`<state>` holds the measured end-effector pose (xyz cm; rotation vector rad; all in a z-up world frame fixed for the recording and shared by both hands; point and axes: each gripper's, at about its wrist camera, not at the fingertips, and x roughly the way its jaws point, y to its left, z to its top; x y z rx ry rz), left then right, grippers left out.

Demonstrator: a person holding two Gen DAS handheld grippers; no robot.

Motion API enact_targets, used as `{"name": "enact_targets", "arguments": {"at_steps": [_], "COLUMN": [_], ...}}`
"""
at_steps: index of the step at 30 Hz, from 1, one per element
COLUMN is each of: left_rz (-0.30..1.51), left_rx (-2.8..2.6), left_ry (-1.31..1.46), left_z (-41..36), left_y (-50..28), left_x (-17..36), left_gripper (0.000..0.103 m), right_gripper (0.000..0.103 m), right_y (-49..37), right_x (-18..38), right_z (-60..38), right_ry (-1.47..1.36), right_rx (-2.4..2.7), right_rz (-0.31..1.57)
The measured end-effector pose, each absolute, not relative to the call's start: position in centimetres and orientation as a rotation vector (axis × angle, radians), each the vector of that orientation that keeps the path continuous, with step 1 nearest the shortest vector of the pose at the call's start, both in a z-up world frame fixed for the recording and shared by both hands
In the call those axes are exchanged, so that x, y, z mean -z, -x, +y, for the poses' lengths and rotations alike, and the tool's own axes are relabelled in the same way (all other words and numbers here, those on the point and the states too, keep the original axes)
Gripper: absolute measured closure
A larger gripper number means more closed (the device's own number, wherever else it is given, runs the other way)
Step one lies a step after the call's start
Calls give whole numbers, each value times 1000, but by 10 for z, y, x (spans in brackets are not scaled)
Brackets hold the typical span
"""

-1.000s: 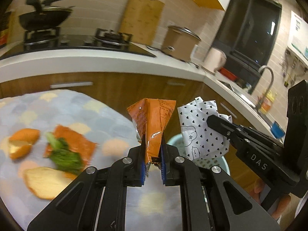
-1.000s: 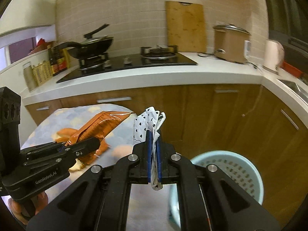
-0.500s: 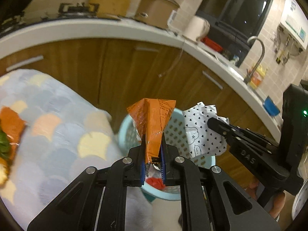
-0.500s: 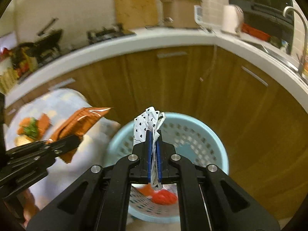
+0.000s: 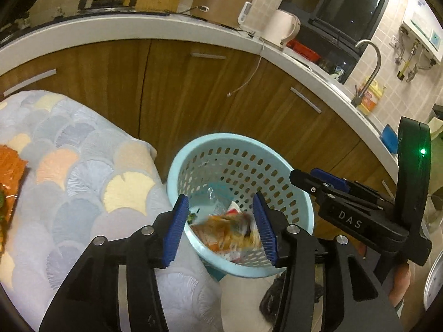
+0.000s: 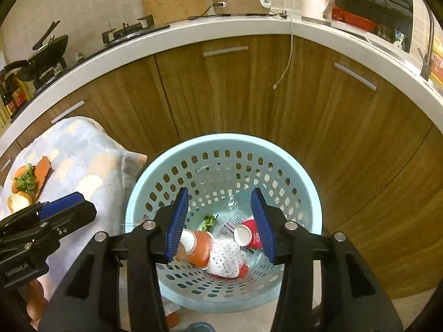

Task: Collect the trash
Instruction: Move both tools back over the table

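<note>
Both the left hand-held gripper [image 5: 220, 225] and the right hand-held gripper [image 6: 220, 221] are hanging wide open and empty above the basket [image 6: 166, 163], where the wrappers [image 6: 225, 260] are lying directly below, so each should be lifting straight up, clear of the rim.

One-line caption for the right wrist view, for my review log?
Open right hand-held gripper above light blue basket holding paper cups and a spotted wrapper.
</note>
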<state>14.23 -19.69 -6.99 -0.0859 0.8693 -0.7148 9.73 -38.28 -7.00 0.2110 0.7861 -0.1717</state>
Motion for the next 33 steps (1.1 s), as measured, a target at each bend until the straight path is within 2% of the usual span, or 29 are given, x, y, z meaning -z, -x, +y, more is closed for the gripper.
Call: {"name": "enact_targets", "arguments": {"at_steps": [12, 23, 33], "left_rz": [775, 673, 748], "left_rx": [621, 315, 169], "left_ry": [147, 194, 277], "left_z": [-126, -1, 76], "left_y": [-134, -122, -129], "left_x": [42, 11, 32], "left_gripper": [56, 56, 53], "right_gripper": [60, 60, 66], "right_y": [-104, -127, -155], "right_x": [29, 13, 11], "right_z": [-302, -195, -121], "right_ry": [-124, -39, -9], "right_rx": [10, -210, -361], "right_rz": [697, 651, 637]}}
